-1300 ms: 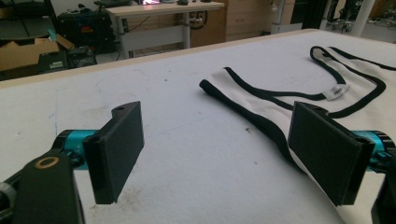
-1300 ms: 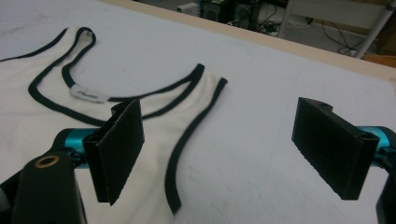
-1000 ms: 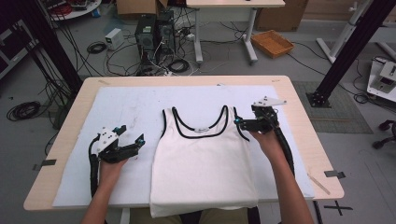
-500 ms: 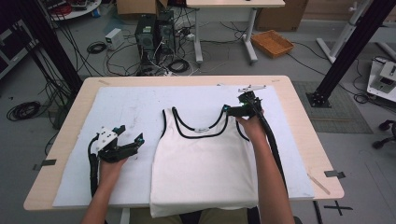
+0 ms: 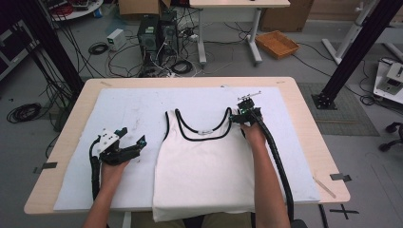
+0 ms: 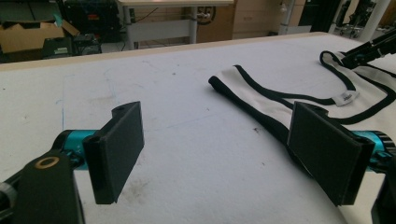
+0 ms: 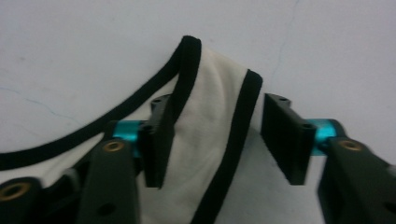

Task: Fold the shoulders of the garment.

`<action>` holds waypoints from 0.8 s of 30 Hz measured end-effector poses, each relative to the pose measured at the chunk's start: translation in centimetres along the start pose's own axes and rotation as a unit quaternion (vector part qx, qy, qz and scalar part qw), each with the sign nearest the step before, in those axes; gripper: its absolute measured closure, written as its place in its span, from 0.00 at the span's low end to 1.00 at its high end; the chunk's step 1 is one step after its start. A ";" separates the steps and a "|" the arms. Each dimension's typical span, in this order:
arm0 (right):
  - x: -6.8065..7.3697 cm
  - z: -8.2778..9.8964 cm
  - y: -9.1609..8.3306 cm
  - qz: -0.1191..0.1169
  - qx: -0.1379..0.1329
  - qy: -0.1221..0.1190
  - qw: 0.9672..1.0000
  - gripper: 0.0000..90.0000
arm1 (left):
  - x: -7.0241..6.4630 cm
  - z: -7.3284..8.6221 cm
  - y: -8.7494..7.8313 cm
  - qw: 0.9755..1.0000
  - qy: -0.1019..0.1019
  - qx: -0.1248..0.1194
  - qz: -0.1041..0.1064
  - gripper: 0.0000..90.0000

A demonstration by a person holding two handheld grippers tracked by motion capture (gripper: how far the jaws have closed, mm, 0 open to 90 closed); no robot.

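Observation:
A white tank top point(image 5: 204, 166) with black trim lies flat on a white mat point(image 5: 133, 104), its hem hanging over the near table edge. My right gripper point(image 5: 242, 116) is down at the top's right shoulder strap. In the right gripper view the strap point(image 7: 210, 107) lies between the jaws of the right gripper point(image 7: 222, 121). They have just been closing; one pad touches the black edge, while the other stands clear of it. My left gripper point(image 5: 133, 136) rests open on the mat, left of the top. Its jaws point(image 6: 219, 135) are wide apart beside the left strap point(image 6: 280, 100).
The mat covers most of the wooden table point(image 5: 304, 123). On the floor behind it are computer cases point(image 5: 157, 33), loose cables point(image 5: 102, 47) and a wooden tray point(image 5: 277, 43). Black frame posts point(image 5: 354, 52) stand at the right and left.
My right gripper has moved left and down onto the right shoulder strap, and its jaws have narrowed around it. The left gripper has stayed put.

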State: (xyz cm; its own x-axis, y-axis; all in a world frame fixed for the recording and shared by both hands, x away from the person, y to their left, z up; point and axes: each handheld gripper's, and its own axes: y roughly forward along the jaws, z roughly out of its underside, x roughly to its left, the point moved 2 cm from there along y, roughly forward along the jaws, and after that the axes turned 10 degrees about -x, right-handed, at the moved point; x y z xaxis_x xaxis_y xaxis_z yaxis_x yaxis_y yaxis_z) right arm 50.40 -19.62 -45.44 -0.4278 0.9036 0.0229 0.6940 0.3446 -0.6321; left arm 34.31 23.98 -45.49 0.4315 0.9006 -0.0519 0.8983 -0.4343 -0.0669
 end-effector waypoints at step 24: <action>2.0 0.9 -6.1 -0.073 -0.132 -0.043 0.988 0.96 | -0.1 0.0 0.0 1.000 0.009 0.002 0.003 0.21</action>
State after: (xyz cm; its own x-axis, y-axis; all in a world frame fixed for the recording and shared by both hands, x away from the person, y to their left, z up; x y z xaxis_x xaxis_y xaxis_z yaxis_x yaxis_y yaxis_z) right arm 44.74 -20.17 -42.24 -0.5745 0.8181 0.0252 0.7430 0.5342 -0.4033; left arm 34.26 23.84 -45.50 0.4386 0.8980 -0.0351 0.8952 -0.4400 -0.0713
